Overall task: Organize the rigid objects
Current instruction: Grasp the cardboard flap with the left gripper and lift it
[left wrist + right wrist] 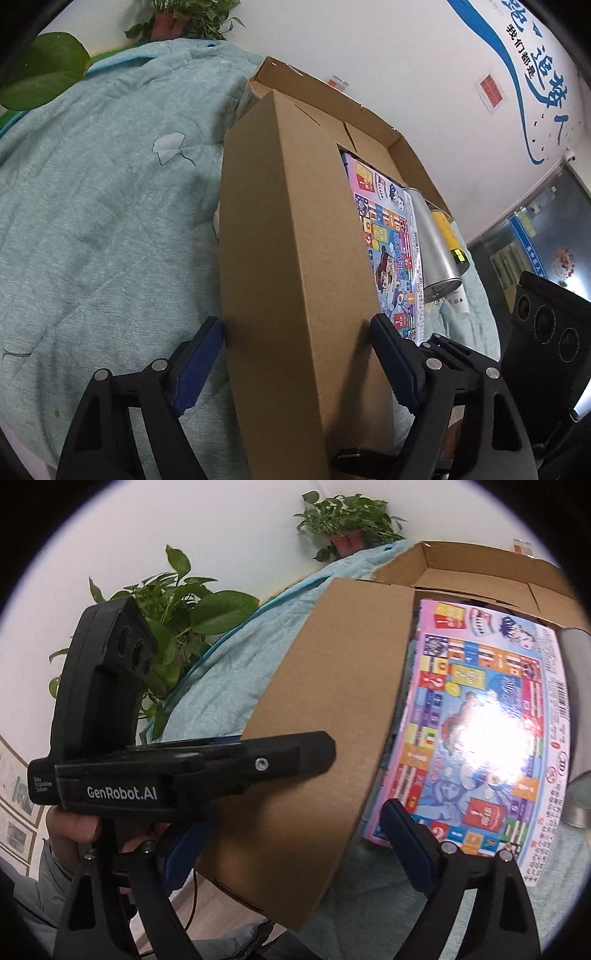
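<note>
Nearest me, my left gripper (297, 354) straddles the near end of the cardboard flap (288, 236), one blue pad just beside its left face, the other on the side toward the game box; whether the pads already press the board I cannot tell, so I call these tongs spread around the flap, not pinching it. I judge they sit there to fold or steady that flap so the carton can be shut or kept out of the way. My right gripper (291, 843) is spread wide too, its left finger hidden behind my other tool (155, 771) and the hand (74, 827) that carries it, its right fingertip (402, 827) over the near edge of the board game box (476, 720), gripping nothing. That colourful, flat box lies inside the cardboard carton (476, 576), close against the flap, slightly tilted so its near edge pokes out over the quilt (96, 206). Just to its right in the left wrist view lies a metal cylinder (432, 240), then a yellow item (445, 225) I cannot name, both packed along the carton's right wall. The carton rests on the pale green quilt, which gives a soft, uneven base, so I expect it to rock. Farther off, potted plants (343, 520) stand against the white wall (388, 55)
</note>
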The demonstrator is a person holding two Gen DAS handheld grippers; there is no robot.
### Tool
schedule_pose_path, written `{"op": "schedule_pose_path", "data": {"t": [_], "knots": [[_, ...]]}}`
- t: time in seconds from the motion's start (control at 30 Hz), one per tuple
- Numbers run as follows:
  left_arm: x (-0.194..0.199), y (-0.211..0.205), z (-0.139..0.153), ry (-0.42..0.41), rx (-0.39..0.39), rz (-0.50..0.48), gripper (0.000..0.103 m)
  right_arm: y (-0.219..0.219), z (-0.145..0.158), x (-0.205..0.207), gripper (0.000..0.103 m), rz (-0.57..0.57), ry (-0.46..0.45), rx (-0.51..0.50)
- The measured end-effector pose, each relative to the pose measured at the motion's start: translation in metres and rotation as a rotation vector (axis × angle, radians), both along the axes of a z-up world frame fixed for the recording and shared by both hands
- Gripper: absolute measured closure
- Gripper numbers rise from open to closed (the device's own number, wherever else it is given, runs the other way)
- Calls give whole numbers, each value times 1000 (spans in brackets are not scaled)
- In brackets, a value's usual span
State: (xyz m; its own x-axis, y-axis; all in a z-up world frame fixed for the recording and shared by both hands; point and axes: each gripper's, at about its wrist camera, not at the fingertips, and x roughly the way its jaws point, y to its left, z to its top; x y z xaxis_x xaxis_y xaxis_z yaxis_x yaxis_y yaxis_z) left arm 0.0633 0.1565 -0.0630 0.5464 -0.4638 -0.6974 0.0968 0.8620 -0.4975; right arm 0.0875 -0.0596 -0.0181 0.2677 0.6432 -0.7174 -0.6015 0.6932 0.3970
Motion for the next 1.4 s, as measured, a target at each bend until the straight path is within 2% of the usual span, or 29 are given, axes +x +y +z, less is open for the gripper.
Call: {"op": "schedule_pose_path", "data": {"t": [0.07, 0.17, 0.27, 0.4, 0.67, 0.87, 1.07, 1.2, 1.4], "knots": [[0, 2, 0, -13, -20, -28, 24, 11, -5, -3, 12, 24, 24, 0], [-1, 10, 4, -11, -23, -47, 30, 22, -5, -8, 12, 18, 10, -31], [-4, 17, 2, 18, -39, -82, 29, 32, -10, -5, 11, 8, 26, -43], [-1, 16, 2, 32, -63, -79, 29, 48, -9, -3, 11, 4, 2, -82], [-3, 4, 20, -22, 23, -79, 29, 52, -6, -1, 12, -11, -10, -70], [2, -11, 61, -128, 68, -74, 29, 41, 23, 4, 12, -47, -100, -13], [24, -26, 108, -233, 103, -111, 29, 28, 56, 21, 12, -96, -200, 22], [56, -42, 141, -319, 130, -154, 29, 18, 81, 49, 12, -151, -272, 28], [121, -61, 185, -382, 161, -197, 29, 12, 107, 108, 12, -214, -319, 26]]}}
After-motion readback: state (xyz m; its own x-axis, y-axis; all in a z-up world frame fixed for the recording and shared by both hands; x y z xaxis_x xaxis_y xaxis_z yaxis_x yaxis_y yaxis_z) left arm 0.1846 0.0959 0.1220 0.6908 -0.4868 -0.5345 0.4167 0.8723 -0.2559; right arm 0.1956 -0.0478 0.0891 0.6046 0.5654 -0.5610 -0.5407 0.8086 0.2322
